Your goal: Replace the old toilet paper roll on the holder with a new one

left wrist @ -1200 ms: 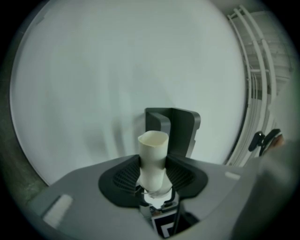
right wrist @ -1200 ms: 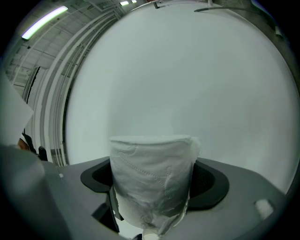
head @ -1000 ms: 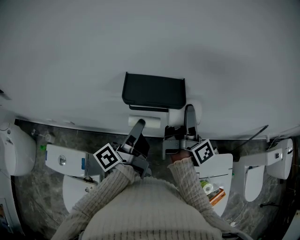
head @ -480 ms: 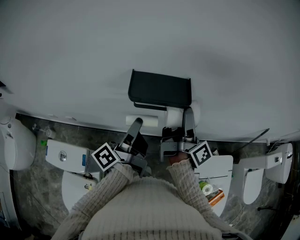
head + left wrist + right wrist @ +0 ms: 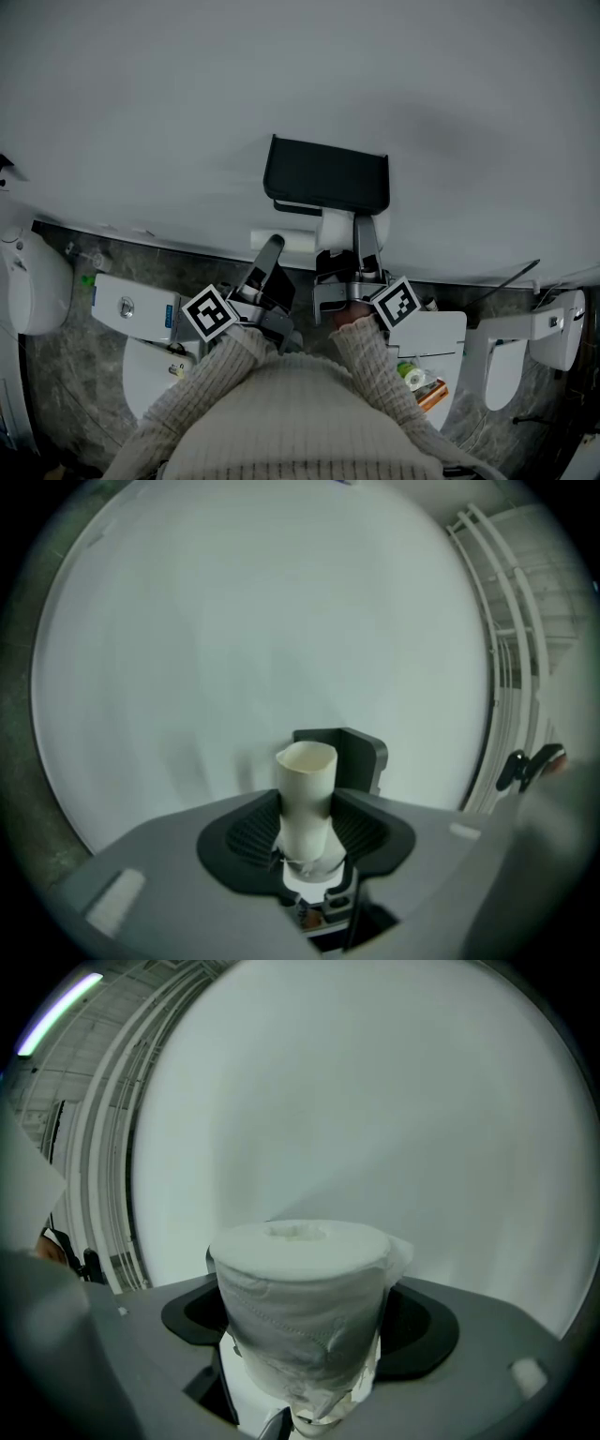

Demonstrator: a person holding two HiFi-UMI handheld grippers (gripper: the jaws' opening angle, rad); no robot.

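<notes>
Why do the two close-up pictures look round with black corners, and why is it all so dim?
Left gripper view: wide lens bends the rails, corners black. Right gripper view: same, paper roll looms slightly soft. Head view: dim, flat grey light, no hard shadows.

Dark marbled floor (image 5: pixel 61 389) — white toilets (image 5: pixel 141 319) stand on it (one each side).

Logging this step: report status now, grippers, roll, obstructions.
Left gripper shut on empty cardboard tube. Right gripper shut on new paper roll, just below the holder, not mounted. Nothing seen in the way.
</notes>
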